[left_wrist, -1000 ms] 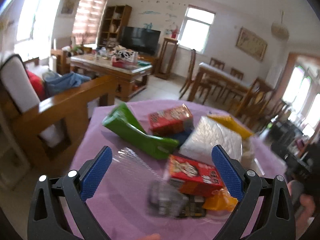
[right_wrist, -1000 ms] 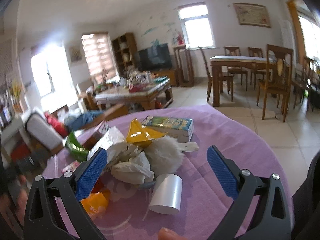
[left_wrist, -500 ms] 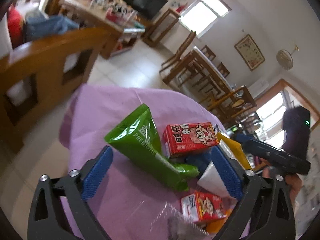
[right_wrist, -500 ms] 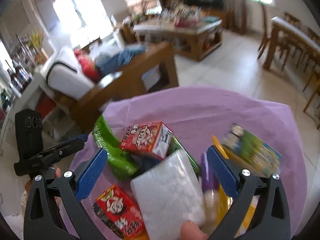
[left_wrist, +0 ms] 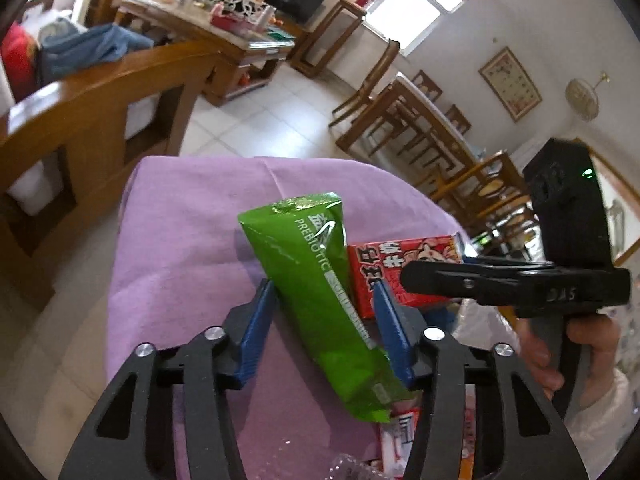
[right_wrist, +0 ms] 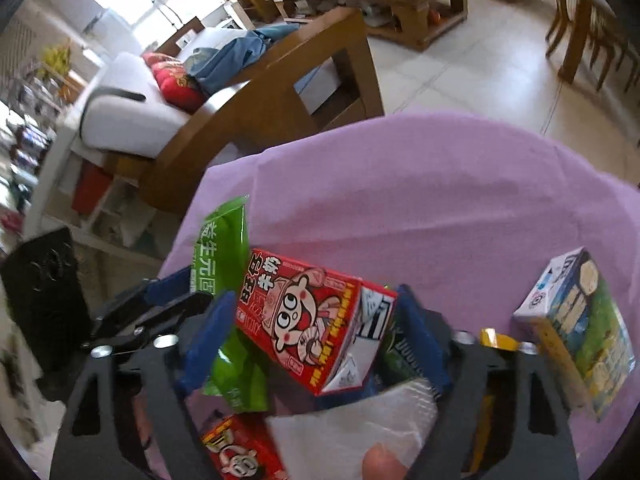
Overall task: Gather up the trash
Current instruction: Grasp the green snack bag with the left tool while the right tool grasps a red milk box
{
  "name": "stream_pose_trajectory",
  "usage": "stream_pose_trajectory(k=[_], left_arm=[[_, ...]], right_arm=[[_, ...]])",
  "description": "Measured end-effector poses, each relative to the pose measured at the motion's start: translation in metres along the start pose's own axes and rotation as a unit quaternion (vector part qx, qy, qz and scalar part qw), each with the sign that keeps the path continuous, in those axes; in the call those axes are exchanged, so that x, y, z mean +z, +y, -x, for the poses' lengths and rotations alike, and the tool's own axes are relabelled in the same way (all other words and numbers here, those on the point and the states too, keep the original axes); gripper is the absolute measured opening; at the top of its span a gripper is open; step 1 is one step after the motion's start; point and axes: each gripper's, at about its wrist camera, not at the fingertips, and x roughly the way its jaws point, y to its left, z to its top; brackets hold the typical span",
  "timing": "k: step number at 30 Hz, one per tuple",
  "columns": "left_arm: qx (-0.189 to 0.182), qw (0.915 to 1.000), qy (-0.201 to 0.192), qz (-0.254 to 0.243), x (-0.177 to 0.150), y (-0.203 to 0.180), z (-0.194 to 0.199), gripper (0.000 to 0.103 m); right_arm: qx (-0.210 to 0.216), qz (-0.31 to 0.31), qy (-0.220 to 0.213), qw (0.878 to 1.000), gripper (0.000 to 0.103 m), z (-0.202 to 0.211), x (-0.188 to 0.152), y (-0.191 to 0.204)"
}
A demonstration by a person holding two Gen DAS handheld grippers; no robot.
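Purple cloth (left_wrist: 180,248) covers the round table where I am gathering trash. On the left, my left claw (left_wrist: 324,320) is closing around a green pouch (left_wrist: 316,280); the pouch lies lengthways between the blue pads, which sit just beside its edges, and I cannot tell whether they press it yet. Just right of the pouch lies a red carton (left_wrist: 404,268) printed with a cartoon face. My right claw (right_wrist: 316,340) is closing around that same red carton (right_wrist: 308,324), which sits tilted between its pads, resting on the green pouch (right_wrist: 224,248) and a white wrapper (right_wrist: 360,432); the pads look near its sides, not clearly pressing. A second red carton (right_wrist: 240,452) lies below. Further right, near the table edge, rests a blue and green box (right_wrist: 576,328), apart from the pile.
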Motion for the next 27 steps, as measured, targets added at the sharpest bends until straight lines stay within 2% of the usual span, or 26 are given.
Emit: stream_pose_trajectory(k=[3,4,5,6,9,17,22,27], left_arm=[[0.019,0.9997,-0.005,-0.013,-0.002,0.000,0.002,0.035],[0.030,0.9993,-0.008,-0.022,-0.003,0.000,0.005,0.028],[0.033,0.9991,-0.009,-0.026,-0.003,0.001,0.005,0.025],[0.026,0.9994,-0.007,-0.023,-0.005,0.004,0.009,0.024],[0.013,0.9996,-0.010,-0.023,-0.009,0.007,0.015,0.019],[-0.011,0.9974,-0.066,-0.028,-0.024,-0.014,0.055,0.018],[-0.023,0.9930,-0.106,-0.048,-0.028,-0.046,0.091,0.018],[-0.051,0.9877,-0.112,-0.097,-0.042,-0.103,0.104,0.018]], right_arm=[[0.003,-0.014,-0.024,1.000,0.054,0.010,-0.004,-0.001],[0.006,-0.016,-0.031,0.999,0.052,0.013,-0.005,-0.001],[0.009,-0.022,-0.042,0.999,0.047,0.017,-0.007,-0.002],[0.016,-0.030,-0.055,0.998,0.041,0.024,-0.010,-0.003],[0.039,-0.036,-0.090,0.995,0.031,0.043,-0.017,0.000],[0.021,-0.023,-0.196,0.980,0.031,0.092,-0.060,0.018],[0.028,-0.035,-0.283,0.958,0.031,0.142,-0.101,0.009],[-0.028,-0.058,-0.356,0.932,0.031,0.185,-0.163,-0.018]])
